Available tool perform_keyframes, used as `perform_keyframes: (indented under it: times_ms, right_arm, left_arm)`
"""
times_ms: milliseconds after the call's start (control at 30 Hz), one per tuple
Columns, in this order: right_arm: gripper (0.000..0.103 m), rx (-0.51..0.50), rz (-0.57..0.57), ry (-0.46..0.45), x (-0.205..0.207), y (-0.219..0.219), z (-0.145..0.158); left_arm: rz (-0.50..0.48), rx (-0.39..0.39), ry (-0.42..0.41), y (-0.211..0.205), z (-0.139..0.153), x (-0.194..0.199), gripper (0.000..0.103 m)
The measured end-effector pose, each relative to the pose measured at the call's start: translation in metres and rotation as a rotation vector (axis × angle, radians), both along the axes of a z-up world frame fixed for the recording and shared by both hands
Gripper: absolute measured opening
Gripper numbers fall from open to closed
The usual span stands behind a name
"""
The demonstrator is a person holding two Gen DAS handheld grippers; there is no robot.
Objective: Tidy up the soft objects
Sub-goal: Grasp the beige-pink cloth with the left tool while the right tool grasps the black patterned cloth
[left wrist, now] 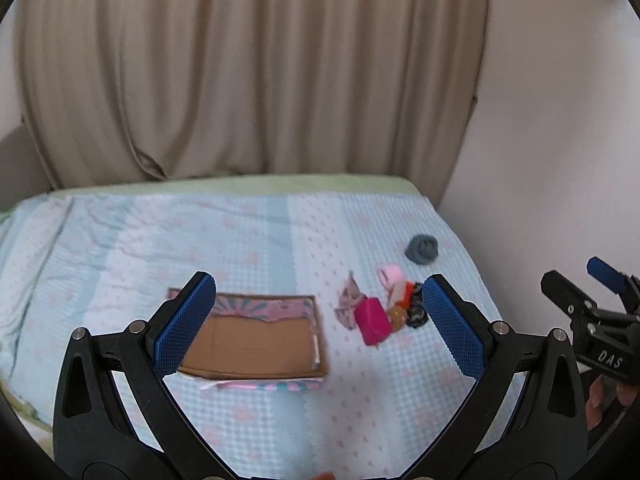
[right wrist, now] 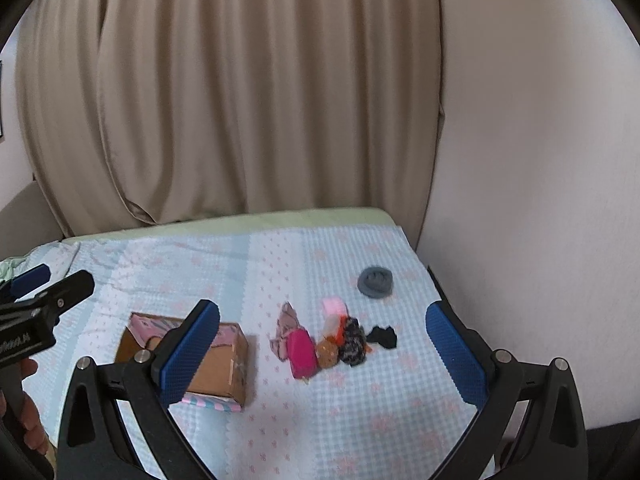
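Both grippers that you held were wide open and carried nothing: the left gripper (left wrist: 320, 324) and the right gripper (right wrist: 322, 356) hung above the bed (right wrist: 360, 420), each with its two blue pads spread far apart. In the left wrist view the right gripper showed at 3 o'clock, and in the right wrist view the left one showed at 9 o'clock, so you kept them side by side.

Nearest to you, at about 7 o'clock in the right wrist view, lay the cardboard box (right wrist: 224, 372), open on top. As far as I could see, its brown bottom was bare, so I judged that no soft object was put in yet. One part of the inside was hidden behind a pad, so I could not be fully sure.

Just beside the box, toward 5 o'clock in the left wrist view, the soft objects lay in one small pile on the sheet: a magenta pouch (right wrist: 301, 350), a patterned cloth (right wrist: 285, 330) touching it, an orange-brown piece (right wrist: 327, 354), a dark speckled piece (right wrist: 352, 342), a black piece (right wrist: 383, 337) and a pale pink one (right wrist: 334, 306). Farther away, apart from the pile, rested a grey ring-shaped thing (right wrist: 375, 282).

So the task seemed to stand at its very start; all pieces were still to be picked up by you, if the box was their place.
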State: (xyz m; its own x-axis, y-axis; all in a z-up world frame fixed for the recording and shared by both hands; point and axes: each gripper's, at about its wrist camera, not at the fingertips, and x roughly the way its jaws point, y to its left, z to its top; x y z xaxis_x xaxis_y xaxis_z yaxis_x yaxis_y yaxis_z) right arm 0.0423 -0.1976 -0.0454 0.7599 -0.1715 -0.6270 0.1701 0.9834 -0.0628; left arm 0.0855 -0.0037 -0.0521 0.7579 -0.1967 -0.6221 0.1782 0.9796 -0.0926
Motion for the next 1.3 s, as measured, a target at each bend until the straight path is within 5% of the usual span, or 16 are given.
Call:
perform_keyframes:
  times_ms: [700,1300]
  right_arm:
    - [0.102,0.118,0.021,0.260,0.114,-0.127,-0.172]
    - [0.079,0.295,-0.120,0.445,0.191,-0.155,-0.328]
  left_arm:
    - [0.007,0.014,0.365,-0.130,-0.193,0.173,0.102]
    - [-0.034,0.073,0.664,-0.165,-0.381,0.289,0.081]
